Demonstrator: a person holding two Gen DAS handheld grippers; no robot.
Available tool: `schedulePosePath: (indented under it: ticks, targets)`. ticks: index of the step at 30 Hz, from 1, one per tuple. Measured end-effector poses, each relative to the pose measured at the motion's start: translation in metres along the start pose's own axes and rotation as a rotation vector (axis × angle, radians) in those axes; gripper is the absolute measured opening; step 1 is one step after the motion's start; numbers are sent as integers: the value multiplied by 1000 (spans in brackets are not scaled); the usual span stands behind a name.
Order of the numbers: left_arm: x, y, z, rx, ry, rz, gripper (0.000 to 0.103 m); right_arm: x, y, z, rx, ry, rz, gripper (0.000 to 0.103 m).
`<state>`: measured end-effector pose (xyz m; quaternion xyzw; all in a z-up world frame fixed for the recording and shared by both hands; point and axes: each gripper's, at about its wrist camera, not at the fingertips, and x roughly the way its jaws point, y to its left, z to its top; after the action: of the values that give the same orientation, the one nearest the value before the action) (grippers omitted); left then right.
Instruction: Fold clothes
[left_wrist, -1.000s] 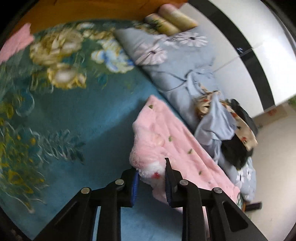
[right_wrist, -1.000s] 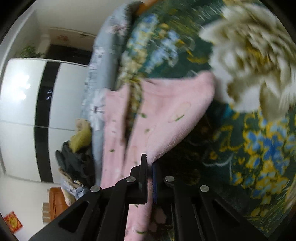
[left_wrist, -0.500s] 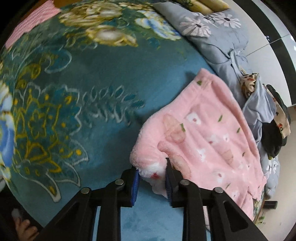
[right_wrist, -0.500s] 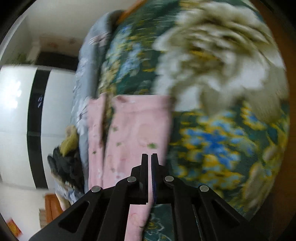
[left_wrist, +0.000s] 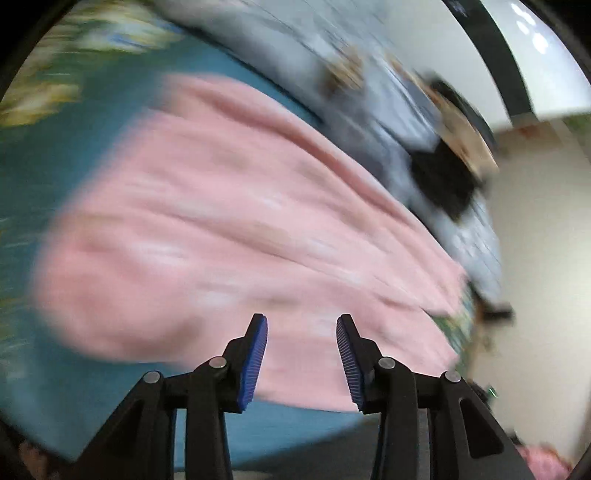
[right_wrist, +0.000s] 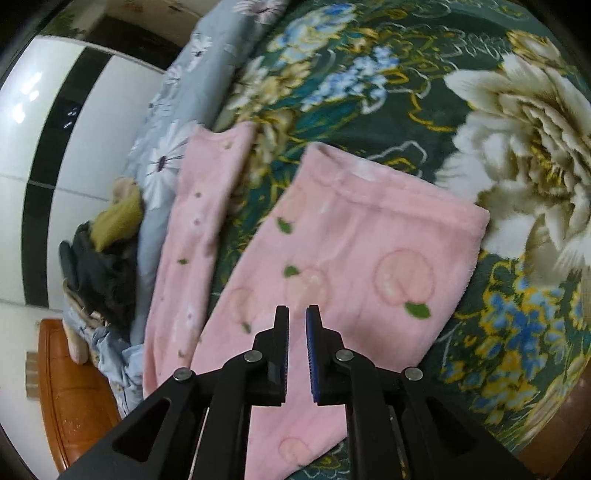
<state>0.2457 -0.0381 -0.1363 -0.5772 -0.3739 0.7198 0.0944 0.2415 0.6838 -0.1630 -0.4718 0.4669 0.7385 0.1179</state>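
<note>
Both fingers released fluffy pink garment (right_wrist: 347, 258); lies flat, apparently folded, on plush blanket (right_wrist: 424, 92).

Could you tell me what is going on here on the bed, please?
A person with a gripper in each hand is folding pink fleece pants on a floral blanket. Both grippers are open and hold nothing: the left gripper hovers over the pink fabric in a blurred view, and the right gripper is above the wider pink part. A narrower pink part lies apart beside it. A pile of other clothes sits by a grey quilt.
</note>
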Motion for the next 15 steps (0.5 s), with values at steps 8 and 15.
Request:
schedulePosePath:
  ticks: [8,15]
  targets:
    - [158,-99,-2,44,268,57,43,-3,-3,10,8,1,-1,22]
    - [177,-82,-16,-141,297,105,40,-2,-2,34,-45,-7,-46,31]
